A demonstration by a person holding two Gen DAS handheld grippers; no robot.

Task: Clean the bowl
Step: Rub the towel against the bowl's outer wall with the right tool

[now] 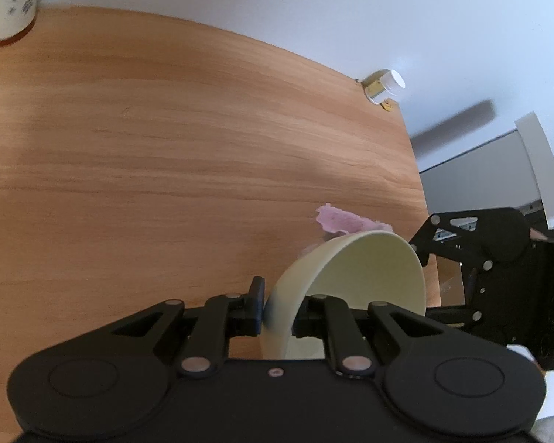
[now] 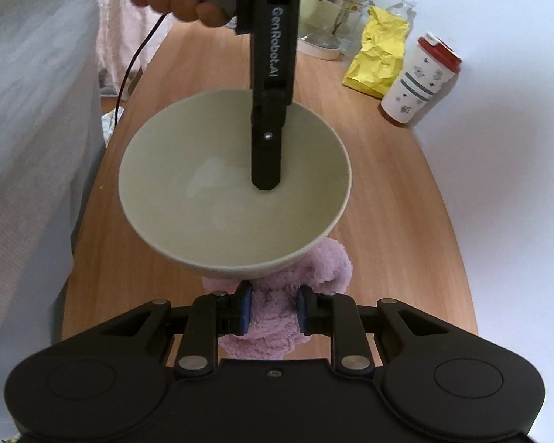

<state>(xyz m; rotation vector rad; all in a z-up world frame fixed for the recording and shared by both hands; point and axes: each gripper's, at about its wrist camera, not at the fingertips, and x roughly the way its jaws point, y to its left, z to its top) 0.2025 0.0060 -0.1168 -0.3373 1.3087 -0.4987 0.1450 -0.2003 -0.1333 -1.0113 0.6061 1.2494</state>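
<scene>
A pale green bowl (image 2: 218, 199) is held tilted above the wooden table (image 2: 387, 221), its opening toward the right wrist camera. My left gripper (image 1: 277, 308) is shut on the bowl's wall (image 1: 351, 273), one finger inside and one outside; it shows in the right wrist view (image 2: 267, 170) coming down into the bowl. My right gripper (image 2: 273, 312) is shut on a fluffy purple cloth (image 2: 277, 317) just below the bowl's near rim. The cloth (image 1: 339, 219) peeks over the bowl's rim in the left wrist view, where the right gripper's body is at the right.
At the table's far end stand a red-lidded patterned cup (image 2: 421, 81), a yellow bag (image 2: 380, 55), a clear water bottle (image 2: 402, 11) and a glass container (image 2: 325, 18). A small white-capped jar (image 1: 384, 86) sits at a table corner. A black cable (image 2: 133, 59) hangs at the left.
</scene>
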